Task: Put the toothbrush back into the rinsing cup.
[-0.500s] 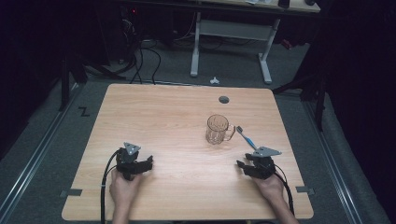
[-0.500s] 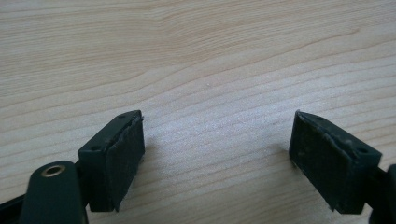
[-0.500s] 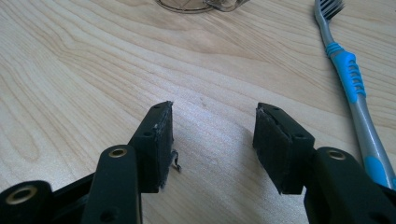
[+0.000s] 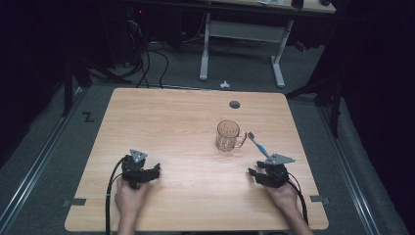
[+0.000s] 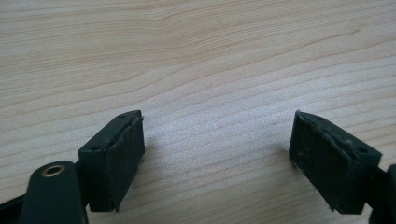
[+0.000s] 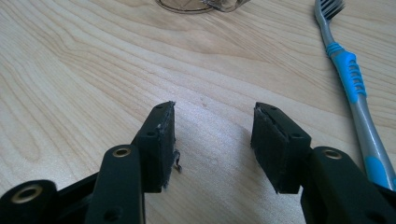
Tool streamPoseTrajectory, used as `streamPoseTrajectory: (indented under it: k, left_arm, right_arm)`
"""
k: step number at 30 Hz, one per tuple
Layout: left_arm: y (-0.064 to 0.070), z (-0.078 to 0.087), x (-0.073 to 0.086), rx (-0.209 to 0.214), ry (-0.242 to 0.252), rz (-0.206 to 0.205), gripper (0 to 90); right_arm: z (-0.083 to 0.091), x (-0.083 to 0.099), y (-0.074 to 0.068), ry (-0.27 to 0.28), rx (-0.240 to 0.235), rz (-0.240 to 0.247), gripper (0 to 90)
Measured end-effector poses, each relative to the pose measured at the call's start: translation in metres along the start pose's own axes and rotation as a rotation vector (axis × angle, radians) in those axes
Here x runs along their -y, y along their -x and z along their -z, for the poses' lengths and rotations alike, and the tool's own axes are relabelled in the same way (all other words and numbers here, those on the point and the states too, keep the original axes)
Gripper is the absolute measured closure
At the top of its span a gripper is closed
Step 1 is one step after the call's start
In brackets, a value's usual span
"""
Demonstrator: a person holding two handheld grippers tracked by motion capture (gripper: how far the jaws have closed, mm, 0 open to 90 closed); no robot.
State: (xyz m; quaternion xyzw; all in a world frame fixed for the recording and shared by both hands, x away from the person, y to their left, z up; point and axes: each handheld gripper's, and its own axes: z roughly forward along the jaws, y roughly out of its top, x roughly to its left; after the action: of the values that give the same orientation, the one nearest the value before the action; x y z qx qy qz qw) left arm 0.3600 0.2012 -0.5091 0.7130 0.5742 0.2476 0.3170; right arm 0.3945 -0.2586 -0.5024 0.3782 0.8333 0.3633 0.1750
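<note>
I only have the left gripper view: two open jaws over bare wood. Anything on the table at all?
Observer: Yes. A glass mug stands right of centre, handle toward the right edge.
Operator: Just the mug?
Observer: No, a toothbrush lies flat beside the handle, blue grip, bristle end away from the person.
Operator: Which gripper is nearer those?
Observer: The right gripper. Its own view has the toothbrush just right of its jaws and the mug's base at the top edge.
Operator: Is it holding anything?
Observer: No, its jaws stand apart over bare wood.
</note>
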Motion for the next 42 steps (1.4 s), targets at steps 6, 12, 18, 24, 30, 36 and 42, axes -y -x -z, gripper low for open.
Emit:
streamPoseTrajectory:
  k: [6, 12, 18, 24, 30, 36, 42]
  left_arm:
    - [0.000, 0.000, 0.000, 0.000, 0.001, 0.000, 18.7]
    - [0.000, 0.000, 0.000, 0.000, 0.001, 0.000, 18.6]
    - [0.000, 0.000, 0.000, 0.000, 0.001, 0.000, 18.7]
    - [0.000, 0.000, 0.000, 0.000, 0.000, 0.001, 18.7]
    - [0.000, 0.000, 0.000, 0.000, 0.001, 0.001, 18.6]
    - [0.000, 0.000, 0.000, 0.000, 0.000, -0.001, 18.7]
    - [0.000, 0.000, 0.000, 0.000, 0.000, -0.002, 18.6]
  right_arm:
    - [0.000, 0.000, -0.001, 0.000, 0.005, 0.001, 51.6]
    - [0.001, 0.000, 0.000, 0.002, 0.006, -0.012, 53.7]
    - [0.002, 0.001, -0.001, 0.004, 0.024, -0.021, 56.8]
    - [0.003, 0.002, 0.000, 0.008, 0.023, -0.045, 59.5]
    - [0.010, 0.002, 0.000, 0.024, 0.029, -0.032, 60.7]
    - [0.016, 0.004, -0.001, 0.023, 0.030, -0.031, 61.5]
    - [0.020, 0.006, 0.001, 0.021, 0.020, -0.025, 62.8]
